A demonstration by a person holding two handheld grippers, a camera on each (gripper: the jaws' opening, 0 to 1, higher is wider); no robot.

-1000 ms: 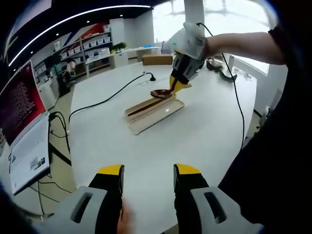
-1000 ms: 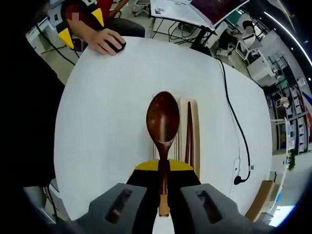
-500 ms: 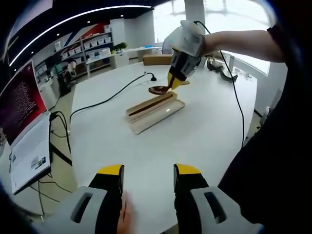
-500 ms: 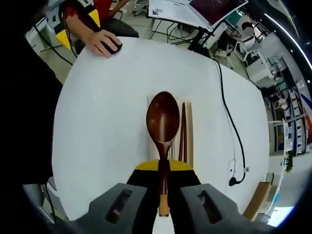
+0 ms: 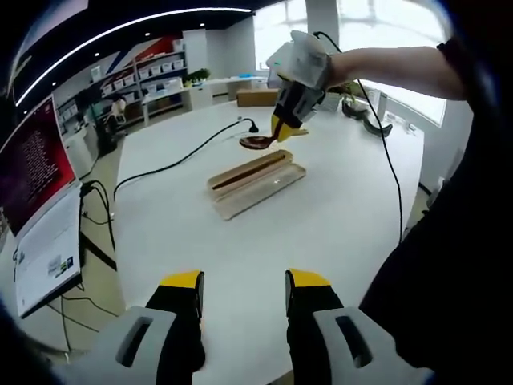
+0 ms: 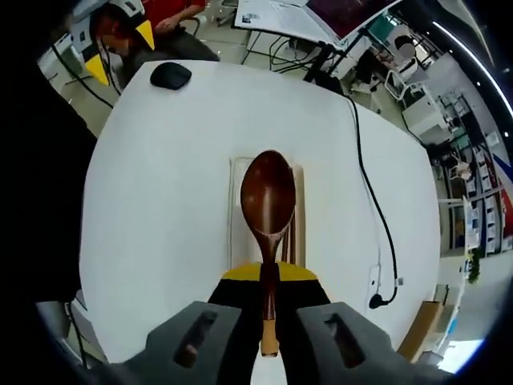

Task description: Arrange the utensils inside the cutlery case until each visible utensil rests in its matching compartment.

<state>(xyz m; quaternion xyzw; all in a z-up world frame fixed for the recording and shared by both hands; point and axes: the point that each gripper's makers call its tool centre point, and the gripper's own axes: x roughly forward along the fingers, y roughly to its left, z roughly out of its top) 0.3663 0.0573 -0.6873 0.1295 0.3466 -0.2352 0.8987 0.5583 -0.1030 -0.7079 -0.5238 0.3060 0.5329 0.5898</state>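
Note:
A pale wooden cutlery case (image 5: 268, 184) lies open on the round white table (image 5: 321, 233), with dark chopsticks (image 5: 240, 175) in its far slot. My right gripper (image 5: 282, 131) hangs above the case's far end, shut on the handle of a dark brown wooden spoon (image 5: 256, 142). In the right gripper view the spoon (image 6: 268, 196) points forward from the gripper (image 6: 269, 277) and covers much of the case (image 6: 238, 216); a strip of the chopsticks (image 6: 289, 237) shows beside its handle. My left gripper (image 5: 244, 301) stays open over the near table edge, holding nothing.
A black mouse (image 6: 170, 74) sits near the table's edge, in front of a person in red. A black cable (image 5: 172, 164) runs across the table toward a plug (image 6: 375, 301). A monitor (image 5: 28, 168) stands off the table to the left; shelves line the back wall.
The right gripper has risen with the spoon, away from the case. The person's hand has come off the mouse. My left gripper has stayed put.

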